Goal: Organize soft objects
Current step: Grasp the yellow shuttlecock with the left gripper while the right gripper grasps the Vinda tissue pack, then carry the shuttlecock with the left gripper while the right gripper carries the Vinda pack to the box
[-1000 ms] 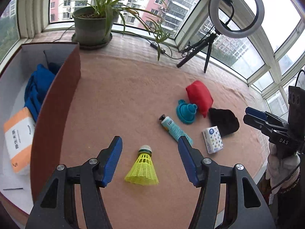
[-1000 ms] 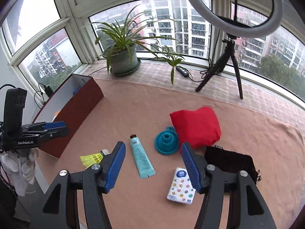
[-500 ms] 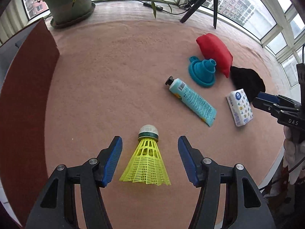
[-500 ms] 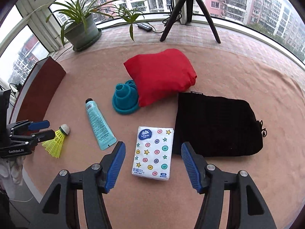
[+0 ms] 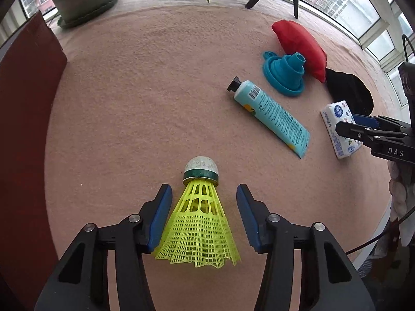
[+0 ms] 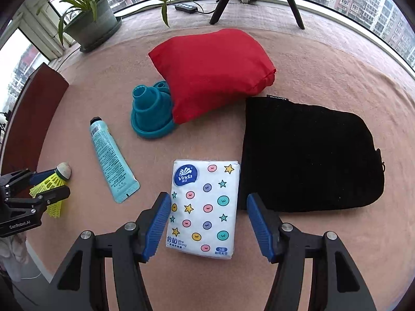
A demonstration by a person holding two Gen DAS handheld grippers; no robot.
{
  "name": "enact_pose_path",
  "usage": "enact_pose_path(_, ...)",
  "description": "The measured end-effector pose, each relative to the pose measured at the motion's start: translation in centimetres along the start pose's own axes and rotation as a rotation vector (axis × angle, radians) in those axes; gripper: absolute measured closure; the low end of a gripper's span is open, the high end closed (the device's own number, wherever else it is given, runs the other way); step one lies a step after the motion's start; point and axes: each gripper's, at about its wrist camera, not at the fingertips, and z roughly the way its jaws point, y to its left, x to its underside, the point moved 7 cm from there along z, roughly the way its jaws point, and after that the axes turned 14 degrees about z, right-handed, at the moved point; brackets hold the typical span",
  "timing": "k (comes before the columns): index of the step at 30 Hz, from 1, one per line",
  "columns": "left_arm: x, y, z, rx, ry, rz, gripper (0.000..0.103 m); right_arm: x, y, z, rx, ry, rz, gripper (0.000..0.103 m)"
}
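- The brown box [image 5: 28, 119] stands at the far left of the worktop [image 5: 145, 83]; its inside is out of sight here, so I cannot tell what it holds.
- The left gripper [image 5: 202, 199] is wide open and holds nothing. Its blue pads flank the skirt of the yellow shuttlecock [image 5: 198, 223], which lies on the cloth with its cork pointing away; the left pad looks to touch the skirt or nearly so, the right one stands clear of it.
- Risk here: the mesh skirt is thin and springy, so closing across it may crush it or squirt the shuttlecock forward out of the gripper.
- The tube [image 6: 111, 159] and the teal funnel [image 6: 151, 115] lie in the middle, the funnel tucked against the red pouch [image 6: 210, 75]. They are close enough that a careless reach for one may drag the other.
- The right gripper [image 6: 207, 220] is also wide open and empty, straddling the near half of the tissue pack [image 6: 203, 207], with a small gap on each side.
- Risk here: the pack's right edge lies against or over the black pouch [image 6: 308, 155], so the right finger may catch the pouch fabric and lift both.
- The slick wrapper may also buckle and slip under a shallow pinch.
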Motion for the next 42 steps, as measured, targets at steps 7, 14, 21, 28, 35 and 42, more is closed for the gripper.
enact_pose_path(7, 0.3, -0.1, -0.1, -0.018, -0.004, 0.008, 0.062, 0.0, 1.0, 1.1, 0.096, -0.007, -0.088, 0.046)
enact_pose_path(14, 0.5, 0.4, -0.4, -0.018, -0.013, -0.005, 0.071, 0.3, 1.5, 1.3, 0.135, -0.012, -0.139, 0.049)
enact_pose_path(21, 0.6, 0.3, -1.3, -0.018, -0.037, -0.004, 0.074, 0.9, 1.6, 0.8, 0.112, -0.008, -0.143, 0.053)
enact_pose_path(28, 0.2, 0.0, -2.7, -0.015, -0.072, 0.0, 0.074, 1.2, 2.5, -1.0, 0.061, -0.029, -0.142, 0.053)
enact_pose_path(35, 0.2, 0.3, -4.8, 0.002, -0.118, -0.025, 0.074, 1.1, 4.7, -3.7, -0.002, -0.065, -0.157, 0.054)
enact_pose_path(42, -0.3, 2.0, -8.7, -0.025, -0.192, -0.039, 0.074, 0.3, 10.4, -7.6, -0.085, -0.129, -0.25, 0.054)
